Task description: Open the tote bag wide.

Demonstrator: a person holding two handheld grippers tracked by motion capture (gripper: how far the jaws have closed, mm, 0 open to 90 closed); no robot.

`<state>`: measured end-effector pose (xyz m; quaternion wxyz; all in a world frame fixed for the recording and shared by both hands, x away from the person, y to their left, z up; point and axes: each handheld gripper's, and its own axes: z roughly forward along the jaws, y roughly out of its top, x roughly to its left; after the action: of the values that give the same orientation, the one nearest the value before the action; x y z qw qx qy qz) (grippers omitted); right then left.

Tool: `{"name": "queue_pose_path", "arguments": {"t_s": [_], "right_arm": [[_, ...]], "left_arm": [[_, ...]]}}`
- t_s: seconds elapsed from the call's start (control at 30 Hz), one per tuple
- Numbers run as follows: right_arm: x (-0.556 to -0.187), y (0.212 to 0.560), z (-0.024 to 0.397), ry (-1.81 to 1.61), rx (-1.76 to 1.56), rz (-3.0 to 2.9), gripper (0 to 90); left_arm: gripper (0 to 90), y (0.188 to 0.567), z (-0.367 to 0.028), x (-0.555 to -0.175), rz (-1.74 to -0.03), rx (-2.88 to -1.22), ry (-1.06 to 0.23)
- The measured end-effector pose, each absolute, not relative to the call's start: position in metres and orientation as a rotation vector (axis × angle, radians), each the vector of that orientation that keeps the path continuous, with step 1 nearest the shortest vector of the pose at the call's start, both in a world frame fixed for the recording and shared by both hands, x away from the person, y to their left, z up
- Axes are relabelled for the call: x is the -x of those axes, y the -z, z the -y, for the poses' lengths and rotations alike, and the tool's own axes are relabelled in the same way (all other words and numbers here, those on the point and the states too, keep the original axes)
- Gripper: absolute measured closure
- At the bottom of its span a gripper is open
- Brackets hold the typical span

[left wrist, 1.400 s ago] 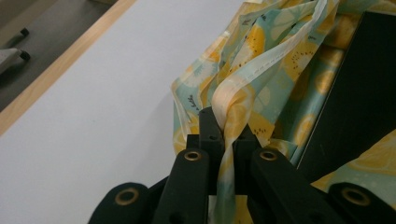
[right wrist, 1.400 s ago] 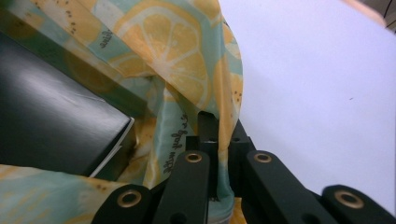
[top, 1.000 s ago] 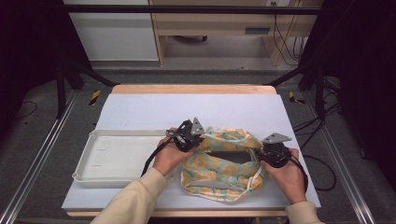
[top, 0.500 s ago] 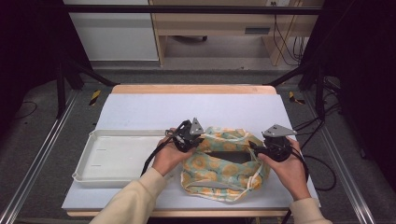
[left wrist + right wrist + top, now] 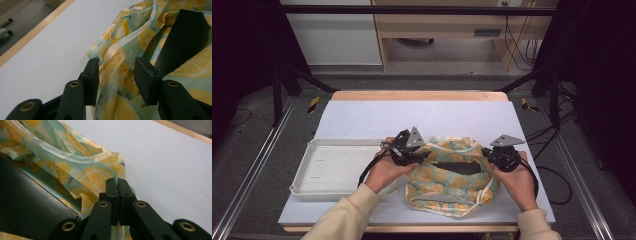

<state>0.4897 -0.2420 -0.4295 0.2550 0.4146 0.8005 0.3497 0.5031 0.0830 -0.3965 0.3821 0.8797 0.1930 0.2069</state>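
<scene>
A white tray (image 5: pixel 329 167) lies at the left of the counter (image 5: pixel 422 117), its near right corner under the left forearm. That forearm, in a cream sleeve (image 5: pixel 347 215), comes up from the bottom edge and angles right, with the left hand (image 5: pixel 384 170) wrapped round the left claw (image 5: pixel 419 156), which points right at the bag's left edge. In the left gripper view its jaws have just been opening and stand partly apart, with the bag's (image 5: pixel 130 50) pale hem running up between them and the pads not pressing on it. The bag (image 5: pixel 452 175), teal with yellow lemon slices, sits on the near middle of the counter just right of the tray, its mouth open toward the top with a dark box (image 5: pixel 459 167) inside. At the bag's right edge the right claw (image 5: pixel 486 152) points left, held by the right hand (image 5: pixel 514 180) whose forearm rises from the bottom right. In the right gripper view its jaws have just closed and pinch the bag's (image 5: pixel 95 175) corner fabric, the box (image 5: pixel 25 205) lying at the left.
</scene>
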Motion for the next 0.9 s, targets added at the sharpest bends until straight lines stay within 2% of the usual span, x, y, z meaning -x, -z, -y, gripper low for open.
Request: {"name": "queue_pose_path", "arguments": {"t_s": [0.1,0.2,0.37,0.53,0.9], "right_arm": [[-0.489,0.429,0.242,-0.948,-1.115,-2.175,89.3],[-0.488,0.429,0.241,-0.961,-1.115,-2.174,89.5],[-0.490,0.431,0.240,-0.949,-1.109,-2.178,90.0],[-0.494,0.435,0.239,-0.934,-1.126,-2.191,90.0],[-0.502,0.451,0.243,-0.890,-1.197,-2.260,90.0]], "left_arm": [[49.4,0.398,-0.091,-0.503,-0.533,-2.269,-0.545],[49.0,0.404,-0.096,-0.508,-0.563,-2.298,-0.524],[73.2,0.413,-0.093,-0.514,-0.595,-2.347,-0.514],[86.5,0.421,-0.084,-0.516,-0.585,-2.409,-0.571],[88.9,0.437,-0.074,-0.522,-0.600,-2.518,-0.536]]}}
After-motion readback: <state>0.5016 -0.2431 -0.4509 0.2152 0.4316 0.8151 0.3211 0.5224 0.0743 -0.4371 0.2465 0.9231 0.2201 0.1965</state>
